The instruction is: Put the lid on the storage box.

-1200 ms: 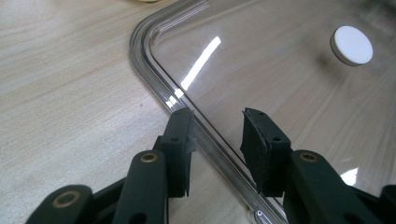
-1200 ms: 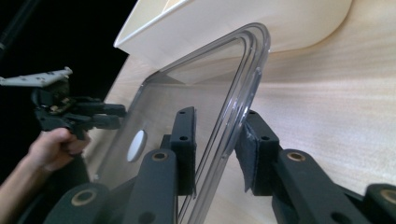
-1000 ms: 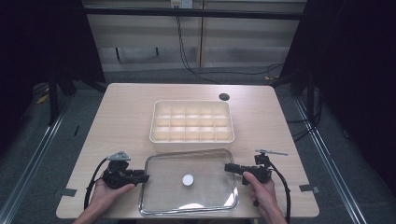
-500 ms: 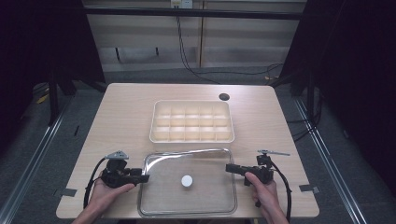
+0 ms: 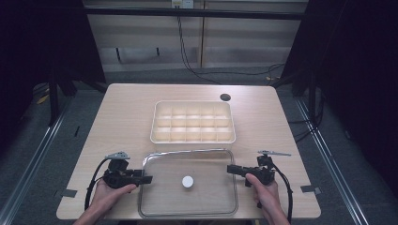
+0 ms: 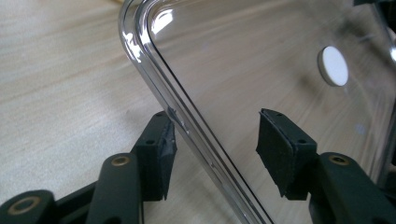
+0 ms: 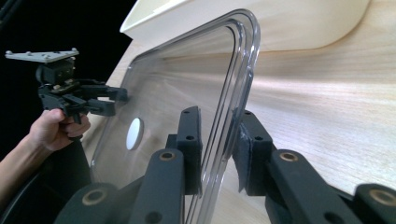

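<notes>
A clear plastic lid (image 5: 206, 199) with a white round disc (image 5: 187, 181) at its middle lies on the table in front of a cream compartment box (image 5: 193, 122). My left gripper (image 5: 146, 178) sits at the lid's left edge. In the left gripper view it (image 6: 217, 154) is open, with the lid's rim (image 6: 154, 88) running between the wide-apart jaws. My right gripper (image 5: 230, 169) is at the lid's right edge. In the right gripper view it (image 7: 219, 149) stands narrow, its pads (image 7: 250, 154) against the lid's rim (image 7: 243, 70).
The box (image 7: 280, 23) touches the lid's far edge. A small dark round spot (image 5: 225, 97) marks the tabletop behind the box. Bare wood lies left and right of the lid. The left gripper (image 7: 119, 100) and its hand appear across the lid in the right gripper view.
The lid has come down from a slight tilt and lies flatter, a little nearer the front edge. Both hands have moved slightly with it.
</notes>
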The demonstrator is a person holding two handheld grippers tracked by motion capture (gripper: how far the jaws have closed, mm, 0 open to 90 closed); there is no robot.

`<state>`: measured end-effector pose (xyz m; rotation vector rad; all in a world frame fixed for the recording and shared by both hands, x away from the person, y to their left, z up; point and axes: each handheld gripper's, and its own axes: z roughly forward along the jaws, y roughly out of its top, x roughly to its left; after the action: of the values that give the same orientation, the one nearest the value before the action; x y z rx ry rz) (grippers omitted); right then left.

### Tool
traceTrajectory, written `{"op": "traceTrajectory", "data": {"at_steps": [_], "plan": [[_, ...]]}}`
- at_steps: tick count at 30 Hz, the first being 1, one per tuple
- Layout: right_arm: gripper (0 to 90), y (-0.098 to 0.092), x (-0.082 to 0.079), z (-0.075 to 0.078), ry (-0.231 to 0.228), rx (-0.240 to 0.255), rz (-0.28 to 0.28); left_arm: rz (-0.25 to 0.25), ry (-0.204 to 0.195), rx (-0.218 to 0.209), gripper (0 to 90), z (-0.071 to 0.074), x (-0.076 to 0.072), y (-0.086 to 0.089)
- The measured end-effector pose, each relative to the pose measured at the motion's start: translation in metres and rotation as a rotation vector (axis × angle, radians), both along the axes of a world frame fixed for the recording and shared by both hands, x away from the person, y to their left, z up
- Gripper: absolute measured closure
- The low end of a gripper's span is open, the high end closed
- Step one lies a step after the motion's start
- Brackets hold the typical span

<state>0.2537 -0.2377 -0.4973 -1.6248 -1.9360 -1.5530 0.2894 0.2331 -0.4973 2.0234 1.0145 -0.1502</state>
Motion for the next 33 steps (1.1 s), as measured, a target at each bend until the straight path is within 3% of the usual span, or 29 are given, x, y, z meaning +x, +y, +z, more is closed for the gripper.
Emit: {"op": "traceTrajectory", "data": {"at_steps": [2,8,20,26,33], "plan": [[73.7,0.0,0.0,0.0,0.0,-0.003,-0.005,-0.002,-0.011,-0.025,50.7,0.003,0.0,0.002],[73.6,-0.001,0.0,0.002,-0.008,-0.008,-0.013,0.003,-0.054,-0.038,55.1,0.011,-0.003,0.004],[73.1,0.005,-0.003,0.012,-0.047,-0.036,-0.04,0.035,-0.067,-0.075,60.7,0.02,-0.001,0.008],[73.1,0.005,-0.002,0.018,-0.07,-0.041,-0.052,0.035,-0.099,-0.061,61.2,0.027,0.0,0.006],[73.5,0.005,-0.004,0.025,-0.102,-0.042,-0.068,0.045,-0.128,-0.089,64.5,0.034,-0.005,0.008]]}}
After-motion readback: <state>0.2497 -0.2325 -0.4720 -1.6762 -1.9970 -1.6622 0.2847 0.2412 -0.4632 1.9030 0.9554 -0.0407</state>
